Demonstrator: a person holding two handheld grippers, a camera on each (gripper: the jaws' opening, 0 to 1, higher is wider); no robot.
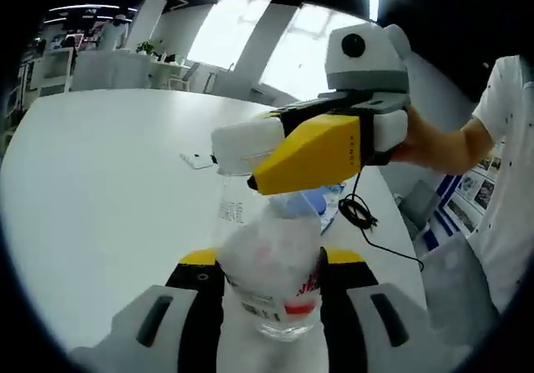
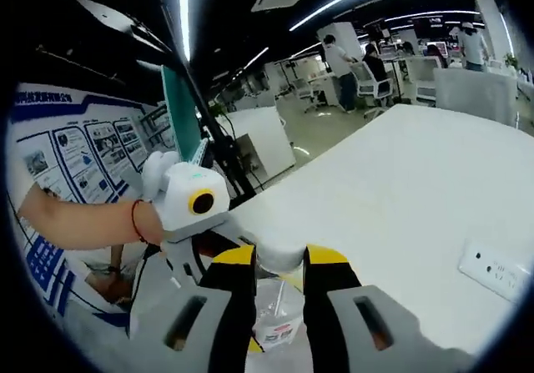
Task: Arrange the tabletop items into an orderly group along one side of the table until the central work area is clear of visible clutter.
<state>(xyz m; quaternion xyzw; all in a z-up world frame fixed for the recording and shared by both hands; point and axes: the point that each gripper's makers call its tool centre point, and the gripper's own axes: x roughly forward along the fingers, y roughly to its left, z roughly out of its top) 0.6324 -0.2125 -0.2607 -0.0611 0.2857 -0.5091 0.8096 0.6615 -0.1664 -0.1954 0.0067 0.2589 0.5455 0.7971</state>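
Plastic bottle [image 1: 271,264] is sitting clamped in left tongs [image 1: 271,294] — right tongs [image 1: 250,152] gripping its white cap [image 1: 242,143] — over the wide bare worktop [image 1: 108,181].

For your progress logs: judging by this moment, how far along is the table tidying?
Done: most of the table looks bare. In hand: the left gripper holds the bottle; the right gripper pinches its cap. Left: the cable and power strip.

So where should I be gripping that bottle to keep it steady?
Grip the bottle around its lower body, from the side, as the left claw does now: the straight walls there sit between the jaws. The cap end is taken by the right claw from the other side.
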